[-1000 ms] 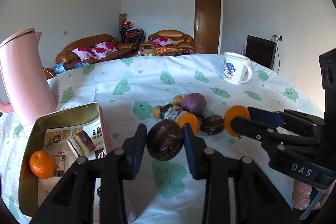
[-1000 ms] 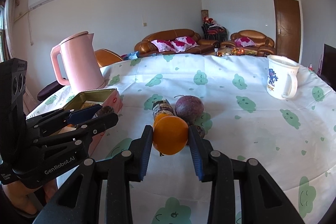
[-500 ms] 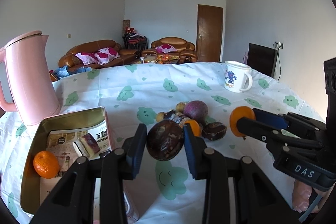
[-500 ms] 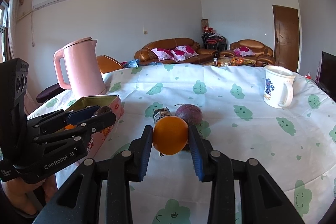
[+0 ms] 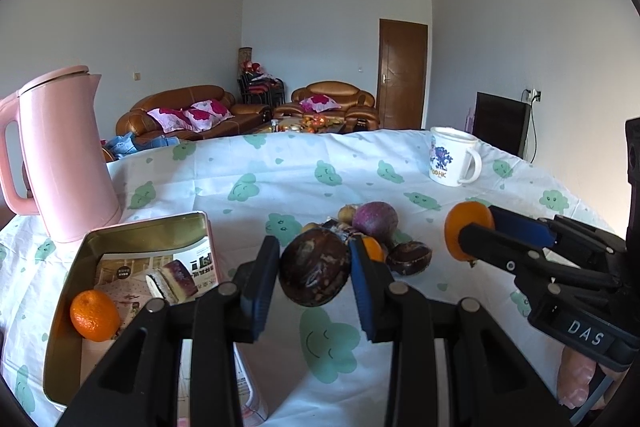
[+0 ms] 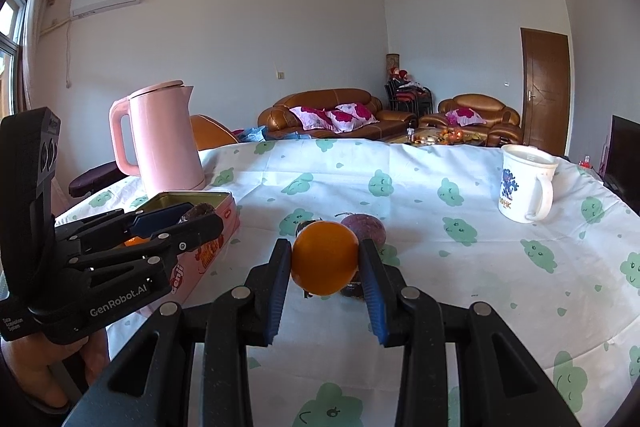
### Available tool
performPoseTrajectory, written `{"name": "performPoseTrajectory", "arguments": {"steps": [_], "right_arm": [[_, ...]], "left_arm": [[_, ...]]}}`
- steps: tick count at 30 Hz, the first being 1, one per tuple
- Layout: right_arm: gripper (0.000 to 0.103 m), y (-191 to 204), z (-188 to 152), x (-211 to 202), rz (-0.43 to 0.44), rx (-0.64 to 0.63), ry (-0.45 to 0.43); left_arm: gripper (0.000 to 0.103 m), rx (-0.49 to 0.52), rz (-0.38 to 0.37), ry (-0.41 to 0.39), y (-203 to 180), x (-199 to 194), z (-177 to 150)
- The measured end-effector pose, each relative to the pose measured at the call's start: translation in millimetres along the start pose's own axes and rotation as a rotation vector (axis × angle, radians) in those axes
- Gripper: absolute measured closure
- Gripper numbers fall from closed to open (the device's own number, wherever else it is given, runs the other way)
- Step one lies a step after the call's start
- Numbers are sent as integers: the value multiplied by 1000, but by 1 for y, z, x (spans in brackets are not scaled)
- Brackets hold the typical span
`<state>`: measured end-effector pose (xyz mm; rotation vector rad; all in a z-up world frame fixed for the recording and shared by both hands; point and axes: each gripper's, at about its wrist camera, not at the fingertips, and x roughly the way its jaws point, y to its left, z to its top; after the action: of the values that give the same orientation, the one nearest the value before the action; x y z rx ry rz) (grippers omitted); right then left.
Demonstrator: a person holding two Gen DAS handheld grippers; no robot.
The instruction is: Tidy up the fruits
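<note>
My left gripper (image 5: 314, 273) is shut on a dark brown wrinkled fruit (image 5: 313, 273), held above the tablecloth just right of the open tin box (image 5: 132, 235). The tin holds one orange (image 5: 95, 315) and a printed leaflet. My right gripper (image 6: 325, 263) is shut on an orange (image 6: 324, 258); it also shows at the right of the left wrist view (image 5: 468, 237). A pile of fruit lies mid-table: a purple fruit (image 5: 375, 219), a dark fruit (image 5: 408, 258), a small orange (image 5: 373, 249) and more behind.
A pink kettle (image 5: 60, 159) stands at the far left behind the tin. A white mug (image 5: 454, 163) stands at the far right. The tablecloth (image 5: 280, 175) is white with green clouds. Sofas and a door lie beyond the table.
Both grippers have lifted a little and tilted up, each still holding its fruit. The fruit pile and tin now sit lower in both views.
</note>
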<state>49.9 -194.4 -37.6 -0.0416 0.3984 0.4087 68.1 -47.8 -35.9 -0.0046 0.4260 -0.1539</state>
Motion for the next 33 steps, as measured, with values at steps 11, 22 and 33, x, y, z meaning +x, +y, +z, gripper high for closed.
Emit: {"name": "performPoseTrajectory", "arguments": {"steps": [11,22,33], "right_arm": [[66,4,0,-8,-7,-24,-44],[66,7,-1,-14,-11,-40,-76],[66,12,-2,-23,-19,-65,-125]], "left_arm": [[66,1,9,-37,0,-7,0],[66,6,15,-73,-1,-14,0],[66,8,22,-96,-2,-19,-1]]}}
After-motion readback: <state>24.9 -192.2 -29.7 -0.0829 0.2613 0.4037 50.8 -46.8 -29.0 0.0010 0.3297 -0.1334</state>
